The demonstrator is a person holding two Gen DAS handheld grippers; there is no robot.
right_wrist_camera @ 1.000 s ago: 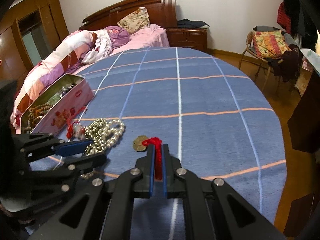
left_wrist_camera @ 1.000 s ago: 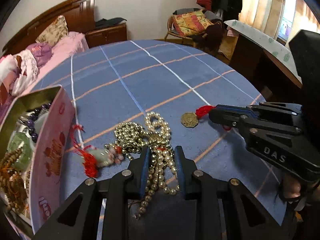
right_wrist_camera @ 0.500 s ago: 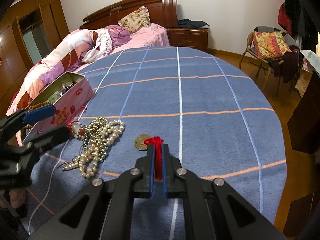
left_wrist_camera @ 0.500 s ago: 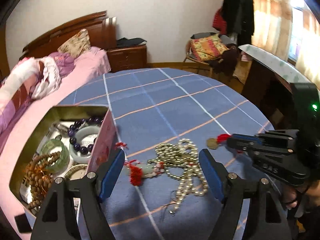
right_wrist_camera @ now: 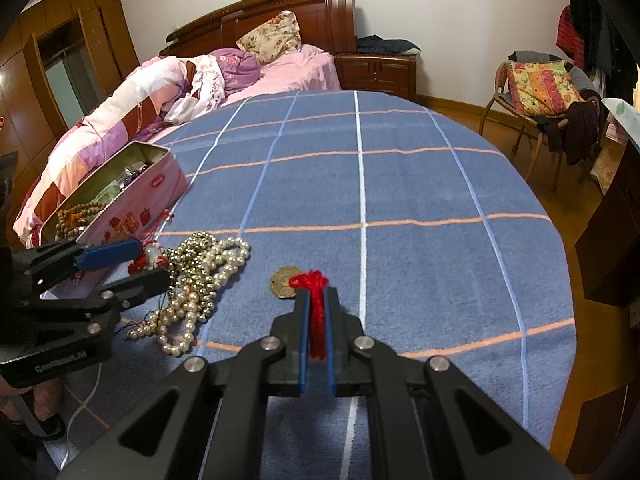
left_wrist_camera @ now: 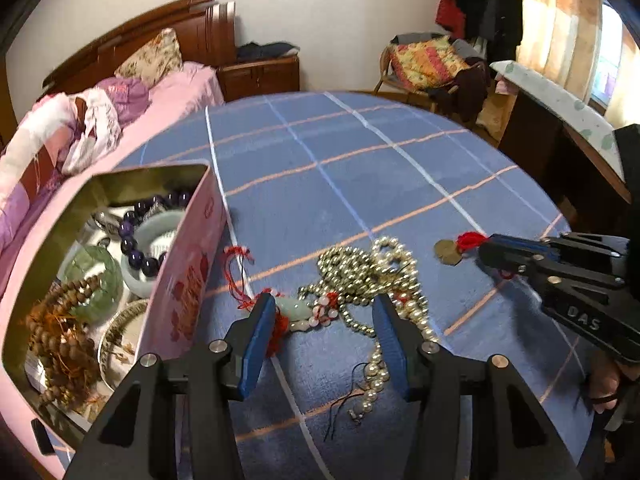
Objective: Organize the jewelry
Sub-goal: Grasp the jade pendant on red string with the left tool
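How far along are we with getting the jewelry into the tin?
Partly done. The pink tin already holds wooden beads, a purple bead bracelet and green bangles. In hand: the right claw is shut on the red cord of the bronze coin charm. The left claw, its jaws just closing, stands open around the jade pendant. The pearl strands also remain on the blue cloth.

A blue cloth (right_wrist_camera: 420, 184) lined orange and white, a pink strawberry-printed tin (right_wrist_camera: 132, 204), a red cord (right_wrist_camera: 318, 320).

Glossy metallic beads (left_wrist_camera: 360, 268), a shiny metal tin (left_wrist_camera: 188, 280), matt napped blue cloth (left_wrist_camera: 328, 184).
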